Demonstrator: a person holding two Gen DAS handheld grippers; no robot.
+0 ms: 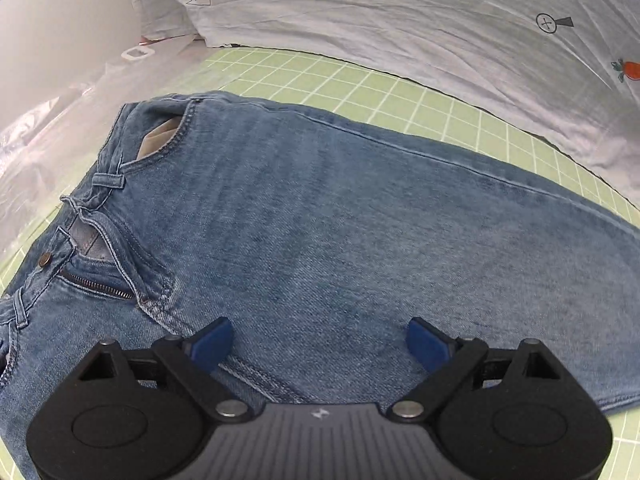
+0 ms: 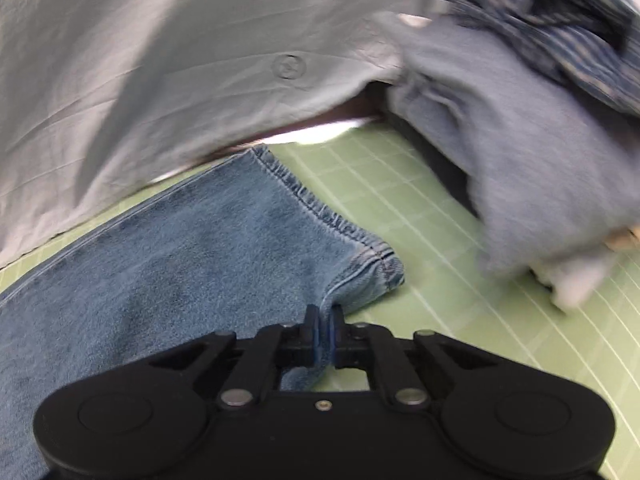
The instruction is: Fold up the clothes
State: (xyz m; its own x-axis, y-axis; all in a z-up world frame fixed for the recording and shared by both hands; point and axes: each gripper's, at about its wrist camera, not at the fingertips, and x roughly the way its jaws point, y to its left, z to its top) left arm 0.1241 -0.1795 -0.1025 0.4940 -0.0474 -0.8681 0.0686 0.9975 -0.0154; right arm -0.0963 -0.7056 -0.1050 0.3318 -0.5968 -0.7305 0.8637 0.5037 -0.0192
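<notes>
right gripper [image 2: 325, 320] clamps jeans [image 2: 192, 248] hem; left gripper [image 1: 320, 340] spread.

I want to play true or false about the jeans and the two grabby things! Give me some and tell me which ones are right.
1. The right hand-held gripper is pinching the jeans near the leg hem. True.
2. The left hand-held gripper is squeezing the jeans. False: its fingers are spread open above the denim.
3. The jeans lie on a green grid mat. True.
4. The zipper is closed all the way up. False: the fly is open, showing the zipper teeth.
5. The cloth with the carrot picture is black. False: it is white.
</notes>
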